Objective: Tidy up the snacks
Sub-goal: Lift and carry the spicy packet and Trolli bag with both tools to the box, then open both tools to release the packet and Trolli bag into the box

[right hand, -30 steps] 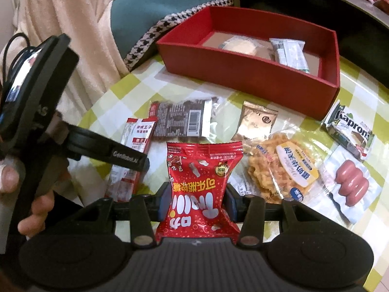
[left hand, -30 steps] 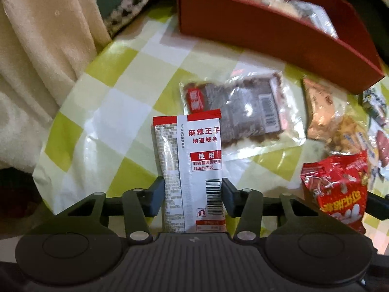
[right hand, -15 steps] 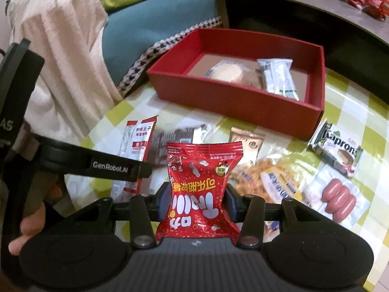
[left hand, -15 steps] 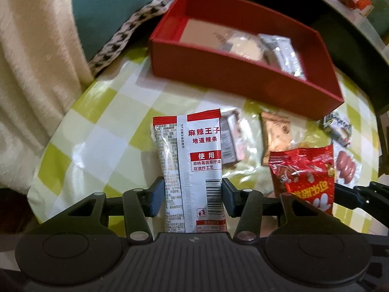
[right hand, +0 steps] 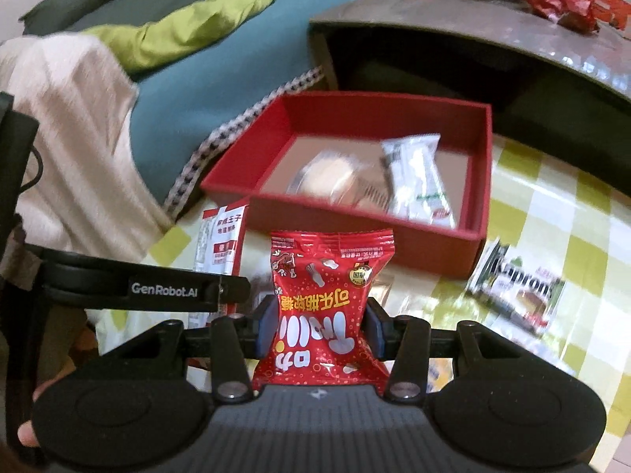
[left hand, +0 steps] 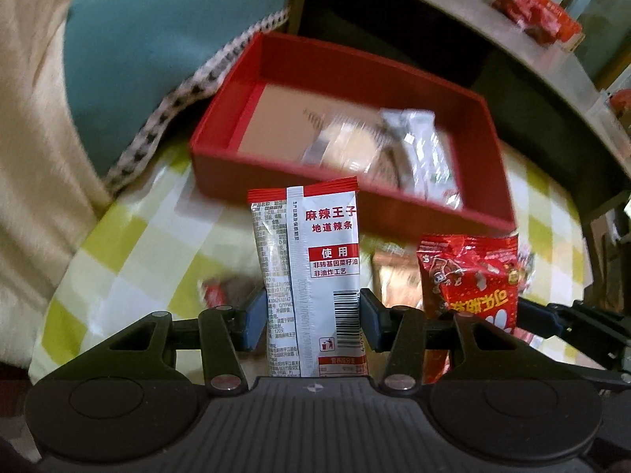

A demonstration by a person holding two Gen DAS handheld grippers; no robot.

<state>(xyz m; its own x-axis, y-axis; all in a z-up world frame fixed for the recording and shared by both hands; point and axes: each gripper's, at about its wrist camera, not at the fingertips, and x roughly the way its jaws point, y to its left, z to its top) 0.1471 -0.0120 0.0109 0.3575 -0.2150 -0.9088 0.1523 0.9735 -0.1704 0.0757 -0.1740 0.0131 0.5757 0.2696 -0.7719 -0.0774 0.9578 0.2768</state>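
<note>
My left gripper [left hand: 311, 321] is shut on a white and red spicy-strip packet [left hand: 309, 272], held upright above the table, in front of the red box [left hand: 276, 181]. My right gripper [right hand: 319, 327] is shut on a red snack bag [right hand: 327, 307], also held up in front of the red box [right hand: 355, 220]. The box holds a round clear-wrapped cake [right hand: 327, 175] and a white and green wrapper [right hand: 418, 181]. The red bag also shows in the left wrist view [left hand: 473, 276], and the white packet in the right wrist view [right hand: 219, 248].
On the yellow-checked tablecloth [right hand: 572, 205] lies a Kapron packet [right hand: 516, 287] right of the box. A cream blanket [right hand: 71, 149] and teal sofa [right hand: 221, 82] lie left. A grey table [right hand: 493, 27] with red snacks stands behind the box.
Both grippers have risen and tilted up toward the red box with their packets. The snacks lying on the table have dropped out of view below.
</note>
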